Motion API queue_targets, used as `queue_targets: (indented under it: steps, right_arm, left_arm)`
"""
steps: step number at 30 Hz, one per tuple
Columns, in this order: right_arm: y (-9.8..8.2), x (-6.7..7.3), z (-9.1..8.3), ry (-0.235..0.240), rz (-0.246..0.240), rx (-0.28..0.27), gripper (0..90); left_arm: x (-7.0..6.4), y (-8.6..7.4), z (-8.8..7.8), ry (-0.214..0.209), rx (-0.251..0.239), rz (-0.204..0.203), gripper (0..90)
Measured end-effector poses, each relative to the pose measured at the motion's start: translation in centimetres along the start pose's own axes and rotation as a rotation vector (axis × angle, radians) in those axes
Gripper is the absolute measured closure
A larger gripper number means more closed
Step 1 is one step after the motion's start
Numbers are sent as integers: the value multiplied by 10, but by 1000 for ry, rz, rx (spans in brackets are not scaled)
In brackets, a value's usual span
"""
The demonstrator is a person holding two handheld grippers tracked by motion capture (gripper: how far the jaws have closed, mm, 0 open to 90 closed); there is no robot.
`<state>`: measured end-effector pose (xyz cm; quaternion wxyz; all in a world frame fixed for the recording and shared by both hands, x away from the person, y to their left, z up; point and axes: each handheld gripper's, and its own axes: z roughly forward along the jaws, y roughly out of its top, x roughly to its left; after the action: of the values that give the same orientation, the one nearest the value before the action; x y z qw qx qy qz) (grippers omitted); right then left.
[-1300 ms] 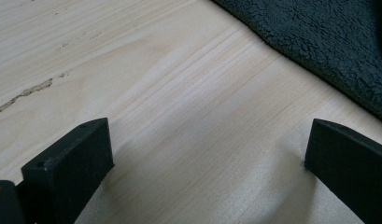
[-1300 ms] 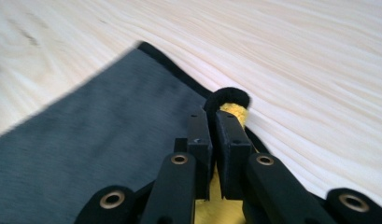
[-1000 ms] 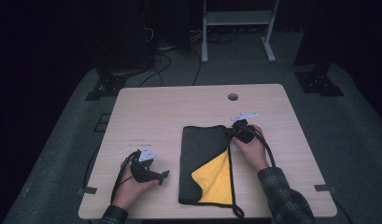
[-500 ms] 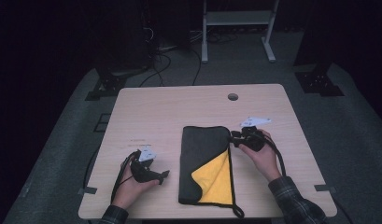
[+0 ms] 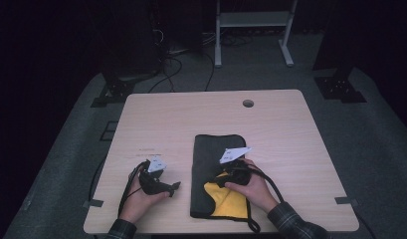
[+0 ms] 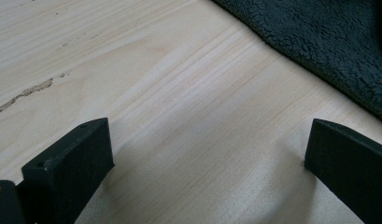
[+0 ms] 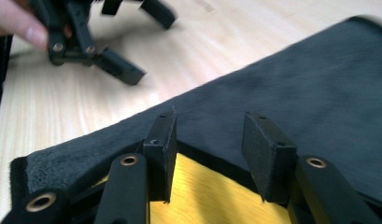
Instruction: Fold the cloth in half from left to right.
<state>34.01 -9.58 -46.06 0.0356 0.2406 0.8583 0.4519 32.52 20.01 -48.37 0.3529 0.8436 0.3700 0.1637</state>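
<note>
A black cloth (image 5: 216, 149) lies on the wooden table (image 5: 270, 124), with a yellow inner side (image 5: 226, 201) turned up at its near end. My right gripper (image 5: 217, 182) hovers over the cloth where black meets yellow. In the right gripper view, the right gripper (image 7: 212, 130) stands open, its jaws a short gap apart, above the black cloth (image 7: 310, 84) and the yellow side (image 7: 202, 196). My left gripper (image 5: 170, 188) rests on bare wood left of the cloth. It is open wide (image 6: 207, 154), with only table between its jaws and the cloth (image 6: 328, 46) off to one side.
A small round hole (image 5: 248, 103) sits near the table's far edge. Beyond the table are a white metal stand (image 5: 251, 30) and cables (image 5: 181, 55) on the dark floor. The left gripper (image 7: 95, 42) appears in the right gripper view, beyond the cloth's edge.
My right gripper has come from the cloth's far right edge toward the person and leftward, and now sits over the cloth's near half. The left gripper has not moved.
</note>
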Motion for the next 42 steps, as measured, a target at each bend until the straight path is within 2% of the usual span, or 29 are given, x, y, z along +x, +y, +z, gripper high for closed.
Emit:
queue_targets:
  steps: [5, 6, 9, 10, 13, 14, 15, 17, 18, 24, 26, 28, 29, 34, 35, 36, 37, 38, 40, 42]
  right_arm:
    - [-1, 11, 16, 33, -24, 36, 523]
    - [-2, 14, 21, 35, -45, 61, 517]
    - [-6, 16, 26, 31, -63, 78, 514]
    - [-7, 18, 25, 20, -88, 77, 552]
    - [-7, 21, 25, 5, -106, 87, 569]
    - [-8, 21, 25, 6, -108, 85, 618]
    - [-8, 21, 25, 6, -108, 85, 618]
    - [-8, 22, 23, 19, -106, 92, 738]
    - [-9, 23, 22, 15, -115, 91, 827]
    - [-8, 20, 17, 36, -86, 86, 845]
    - [-7, 19, 12, 38, -75, 74, 847]
    - [-7, 16, -1, 59, -38, 42, 847]
    - [-7, 16, -1, 59, -38, 42, 847]
    - [-13, 12, -35, 79, 13, -12, 845]
    - [-13, 12, -35, 79, 13, -12, 845]
    - [-19, 12, -46, 82, 30, -15, 845]
    - [-19, 12, -46, 82, 30, -15, 845]
    - [-27, 11, -56, 82, 42, -8, 844]
    - [-31, 12, -61, 79, 48, -1, 843]
    - [-46, 12, -77, 73, 78, 5, 838]
  left_arm:
    - [0, 0, 0, 0, 0, 0, 0]
    - [0, 0, 0, 0, 0, 0, 0]
    - [0, 0, 0, 0, 0, 0, 0]
    - [0, 0, 0, 0, 0, -3, 0]
    - [0, 0, 0, 0, 0, -3, 0]
    - [0, 0, 0, 0, 0, -4, 0]
    - [0, 0, 0, 0, 0, -4, 0]
    - [0, 0, 0, 0, 0, -2, 0]
    - [0, 0, 0, 0, 0, 0, 0]
    - [0, 0, 0, -1, 0, 0, 0]
    - [0, 0, 0, -1, 0, -1, 0]
    - [0, 0, 0, 0, 0, 0, 0]
    - [0, 0, 0, 0, 0, 0, 0]
    - [0, 0, 0, 0, 0, 1, 0]
    - [0, 0, 0, 0, 0, 1, 0]
    - [0, 0, 0, 0, 0, 0, 0]
    - [0, 0, 0, 0, 0, 0, 0]
    - [0, 0, 0, 0, -1, 0, 0]
    - [0, 0, 0, -1, 0, 0, 0]
    - [0, 0, 0, 0, -1, -1, 0]
